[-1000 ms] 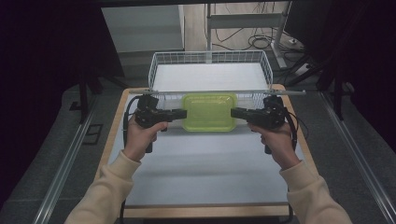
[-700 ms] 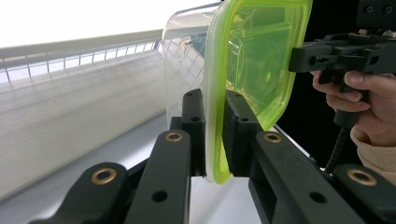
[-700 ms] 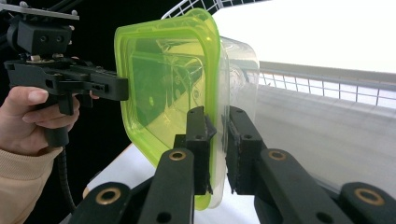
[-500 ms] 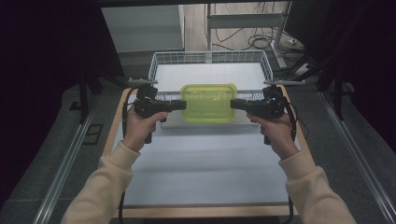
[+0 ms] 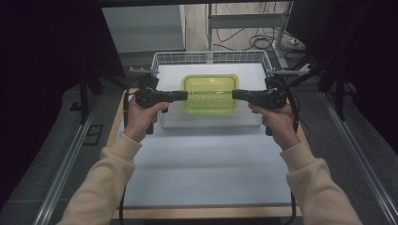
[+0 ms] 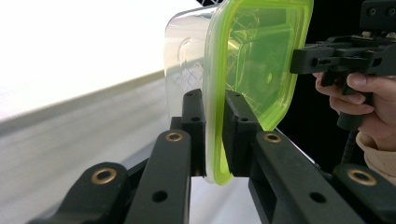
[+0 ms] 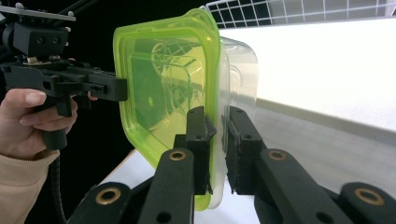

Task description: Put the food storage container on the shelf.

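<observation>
White tabletop (image 5: 202,164) ran up to a wire basket (image 5: 211,58) at upper centre of the high view. Left gripper (image 5: 180,96) and right gripper (image 5: 238,94) each clenched an end rim of the green-lidded container (image 5: 209,93), held over the basket's near part. Gripper views showed its clear body empty.

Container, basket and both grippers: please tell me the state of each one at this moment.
Container: green lid on, held level above the basket, gripped at both ends.
Wire basket: on the table, nothing visible in it.
Left gripper: shut on the container's rim.
Right gripper: shut on the opposite rim.
</observation>
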